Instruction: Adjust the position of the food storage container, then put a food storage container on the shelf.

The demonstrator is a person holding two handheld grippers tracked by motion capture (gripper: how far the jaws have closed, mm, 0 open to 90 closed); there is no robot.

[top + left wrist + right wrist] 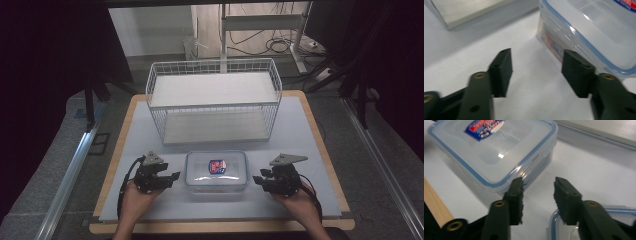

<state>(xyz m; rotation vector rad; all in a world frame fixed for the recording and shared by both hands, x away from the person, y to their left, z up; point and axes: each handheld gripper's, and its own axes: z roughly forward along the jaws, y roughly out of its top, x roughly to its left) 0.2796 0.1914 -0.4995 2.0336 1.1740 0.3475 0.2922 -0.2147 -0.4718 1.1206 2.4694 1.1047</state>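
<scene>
A clear plastic box (216, 170) with a blue-sealed lid and a red and blue label sits at the front middle of the table. My left gripper (175, 176) is just left of the box and points at its side. Its jaws are open, with only bare mat between them (537, 57). The box's corner (584, 32) lies just beyond the right-hand jaw. My right gripper (256, 179) is just right of the box, open and holding nothing (538, 182). The box (491, 152) lies ahead and to the left of its jaws.
A white wire basket (214, 100) with a flat shelf stands behind the box. A white mat (300, 145) covers the table, with a wooden edge (434, 205) around it. A clear blue-edged piece (554, 225) lies under the right gripper; I cannot tell what it is.
</scene>
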